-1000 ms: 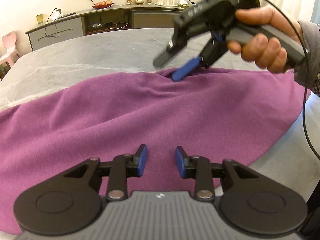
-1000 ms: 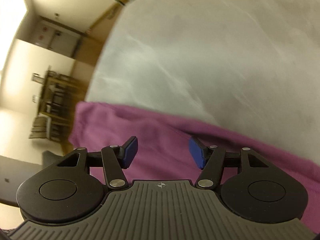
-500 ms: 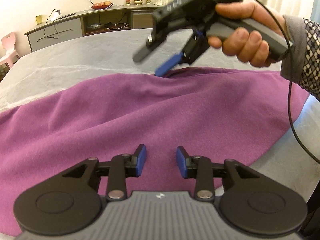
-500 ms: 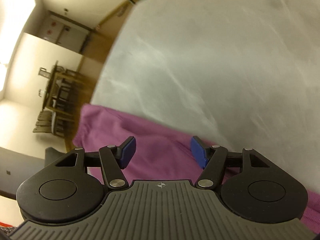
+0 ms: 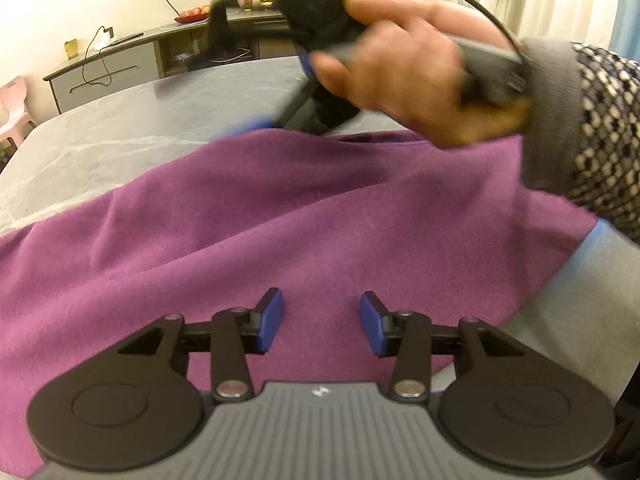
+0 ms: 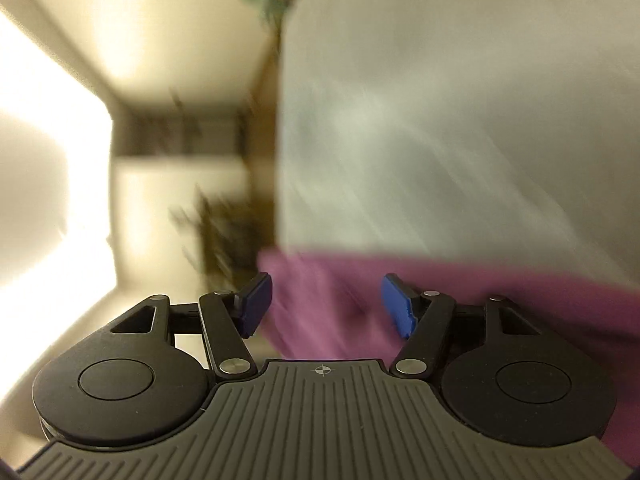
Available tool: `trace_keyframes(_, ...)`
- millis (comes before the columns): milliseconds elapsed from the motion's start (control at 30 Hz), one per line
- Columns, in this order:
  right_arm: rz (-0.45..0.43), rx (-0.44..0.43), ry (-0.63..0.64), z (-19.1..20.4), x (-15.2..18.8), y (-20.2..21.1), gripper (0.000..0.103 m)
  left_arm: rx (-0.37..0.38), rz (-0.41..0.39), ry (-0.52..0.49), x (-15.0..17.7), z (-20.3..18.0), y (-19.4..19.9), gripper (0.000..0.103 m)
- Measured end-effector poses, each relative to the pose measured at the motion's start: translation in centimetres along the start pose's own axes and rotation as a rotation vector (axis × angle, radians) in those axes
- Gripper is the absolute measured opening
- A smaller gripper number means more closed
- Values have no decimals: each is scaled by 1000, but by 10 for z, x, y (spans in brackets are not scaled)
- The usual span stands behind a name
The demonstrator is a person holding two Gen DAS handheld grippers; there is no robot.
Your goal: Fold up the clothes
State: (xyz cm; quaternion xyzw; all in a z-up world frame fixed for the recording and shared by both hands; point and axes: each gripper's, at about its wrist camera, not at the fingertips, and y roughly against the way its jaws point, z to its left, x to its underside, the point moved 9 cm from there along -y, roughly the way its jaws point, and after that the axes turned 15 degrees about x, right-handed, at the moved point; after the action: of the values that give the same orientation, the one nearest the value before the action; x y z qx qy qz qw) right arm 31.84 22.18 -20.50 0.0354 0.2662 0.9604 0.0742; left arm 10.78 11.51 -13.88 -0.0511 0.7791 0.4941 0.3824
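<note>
A purple garment [image 5: 280,220] lies spread on the grey table [image 5: 120,128]. The left gripper [image 5: 320,322] hovers over its near part, jaws apart and empty. The right gripper [image 6: 326,304], in a hand [image 5: 408,80], hangs above the garment's far edge, jaws also apart.

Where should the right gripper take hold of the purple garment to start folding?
Probably the far edge of the purple fleece garment, where it ends against the grey table. Come from the far side, one finger slid under: that hem lies exposed and slightly raised.

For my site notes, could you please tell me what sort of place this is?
Probably a home living room: a sideboard with a fruit dish stands along the wall, a pink chair beside it, and a purple garment lies on a grey table.
</note>
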Motion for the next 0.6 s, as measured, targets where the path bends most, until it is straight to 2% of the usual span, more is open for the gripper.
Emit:
trace_keyframes(67, -101, -103, -71, 8, -21, 15, 58, 0, -5, 7, -1, 2, 1, 43)
trace_keyframes(100, -146, -125, -85, 10, -29, 24, 58, 0, -7, 11, -1, 3, 1, 43)
trace_keyframes(200, -191, -55, -25, 15, -40, 42, 58, 0, -15, 22, -3, 6, 2, 42)
trace_keyframes(267, -117, 104, 100, 12, -23, 39, 59, -16, -36, 35, -5, 9, 6, 42)
trace_keyframes(300, -75, 172, 158, 9, -12, 38, 59, -50, -70, 49, -10, 17, 11, 42)
trace_keyframes(367, 7, 258, 225, -2, 13, 38, 59, -123, -126, 67, -23, 33, 20, 42)
trace_keyframes(400, 32, 276, 238, -7, 23, 40, 60, -160, -125, 46, -29, 39, 20, 42)
trace_keyframes(500, 77, 290, 244, -14, 41, 42, 60, -303, -99, -237, -51, 39, 14, 44)
trace_keyframes(567, 97, 229, 235, -9, 49, 43, 60, -294, -95, -402, -60, 35, 4, 47)
trace_keyframes(600, 108, 190, 228, -6, 52, 43, 60, -262, -90, -446, -62, 34, -2, 47)
